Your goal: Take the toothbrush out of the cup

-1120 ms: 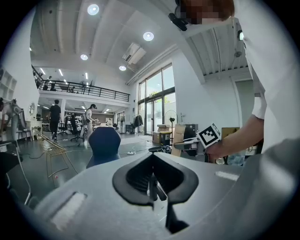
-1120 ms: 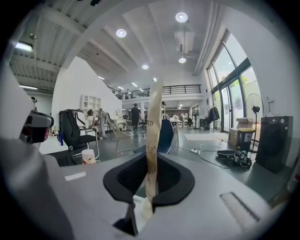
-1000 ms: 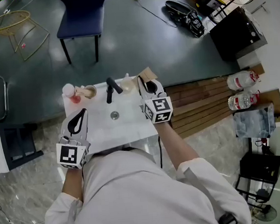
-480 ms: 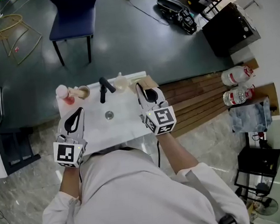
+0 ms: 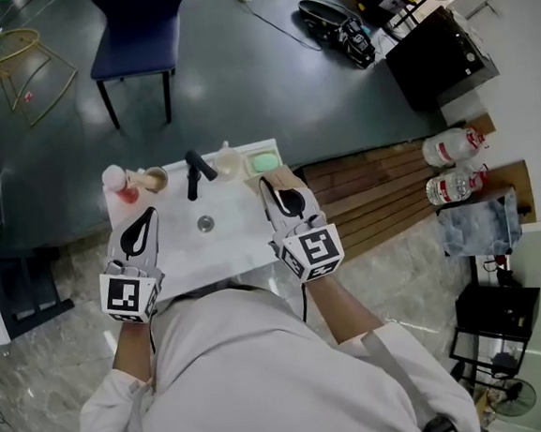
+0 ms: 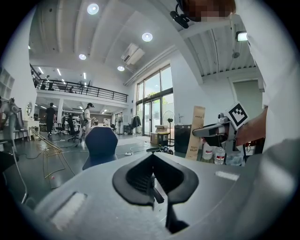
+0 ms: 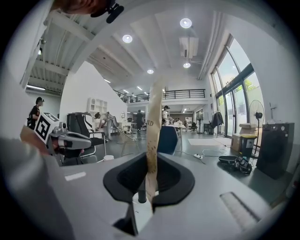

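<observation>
We see the right hand-held gripper [image 5: 270, 184] clamped on the tan toothbrush [image 7: 153, 131], which stands upright between its jaws near the right edge of the white worktop [image 5: 239, 230]. It is clear of the pale cup [image 5: 228, 160] at the far edge, beside the black faucet [image 5: 194, 173]. The left hand-held gripper [image 5: 146, 217] is at the left edge, with its jaws together on nothing.

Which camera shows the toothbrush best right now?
Right gripper view: the toothbrush stands upright, close up, clamped in the right gripper. Left gripper view shows it small, side-on; head view only a tan end.
</observation>
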A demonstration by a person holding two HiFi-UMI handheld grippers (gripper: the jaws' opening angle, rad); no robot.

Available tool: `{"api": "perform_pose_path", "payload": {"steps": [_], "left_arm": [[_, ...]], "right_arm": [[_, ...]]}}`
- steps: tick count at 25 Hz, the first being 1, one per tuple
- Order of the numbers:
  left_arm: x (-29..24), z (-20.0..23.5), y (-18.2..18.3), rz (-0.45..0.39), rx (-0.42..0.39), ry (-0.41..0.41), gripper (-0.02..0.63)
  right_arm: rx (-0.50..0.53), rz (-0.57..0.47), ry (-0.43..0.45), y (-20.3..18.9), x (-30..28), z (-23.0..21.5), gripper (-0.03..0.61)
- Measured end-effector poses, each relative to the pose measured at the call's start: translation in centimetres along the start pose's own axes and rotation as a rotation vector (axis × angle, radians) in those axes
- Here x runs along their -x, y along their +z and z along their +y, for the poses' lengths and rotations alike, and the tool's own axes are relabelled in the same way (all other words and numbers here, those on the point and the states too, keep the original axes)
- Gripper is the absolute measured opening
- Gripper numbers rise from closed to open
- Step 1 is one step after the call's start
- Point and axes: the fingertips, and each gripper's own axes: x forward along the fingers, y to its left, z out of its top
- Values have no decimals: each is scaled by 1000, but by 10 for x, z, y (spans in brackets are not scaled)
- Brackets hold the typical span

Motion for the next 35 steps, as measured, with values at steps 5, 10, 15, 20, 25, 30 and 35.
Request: {"api": "perform_pose_path", "payload": {"steps": [5,10,15,20,25,30,35], "left_arm": [[-2,-1,0,-2,-5,5,8],[-4,-3,-2,-1,-2,9,8],[-6,-4,-4,-3,3,20,8],[-7,-7,-5,-3,3,21,43],[-9,-7,-14,25,11,47,104],[-13,2,-29,71,24,106,115],[-25,21,-58,135,67,187,121]], "right_arm": [[-11,2,6,1,13,3,41],[-27,-2,2,3,23,3,41],[-41,-7,-5,5,30,-3,41],[-42,-10,-12,5,34,-8,41],[-39,-12,-10,6,37,-9,41],[-31,-24,-2,12,39,-9,41],[-23,-41,11,21,41,-9,41]]}}
